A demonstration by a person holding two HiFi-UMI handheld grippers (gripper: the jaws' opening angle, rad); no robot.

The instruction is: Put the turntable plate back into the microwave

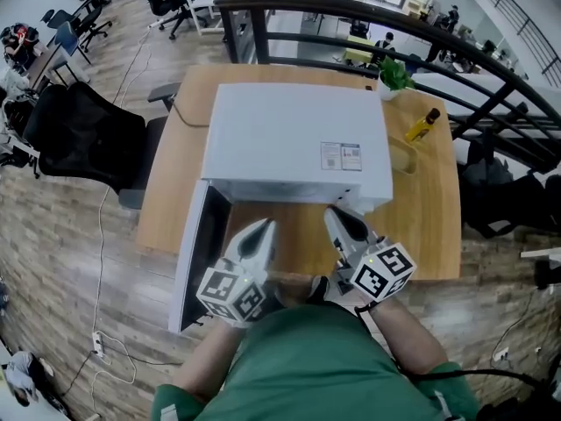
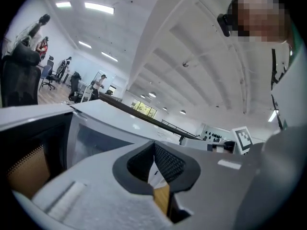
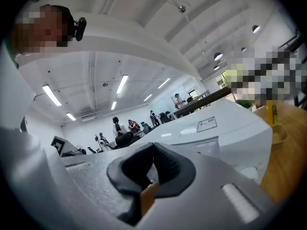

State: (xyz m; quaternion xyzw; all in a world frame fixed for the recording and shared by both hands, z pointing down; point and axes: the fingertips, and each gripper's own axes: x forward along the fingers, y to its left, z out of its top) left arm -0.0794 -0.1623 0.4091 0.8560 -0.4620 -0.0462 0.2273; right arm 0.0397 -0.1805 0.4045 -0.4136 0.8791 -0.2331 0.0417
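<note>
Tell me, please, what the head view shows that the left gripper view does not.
Only the head view shows the left gripper and the right gripper side by side, the wooden table, the open door, a yellow bottle and a black chair. Only the left gripper view shows that gripper's jaws shut with nothing between them, and the ceiling lights. Both show the white microwave.
</note>
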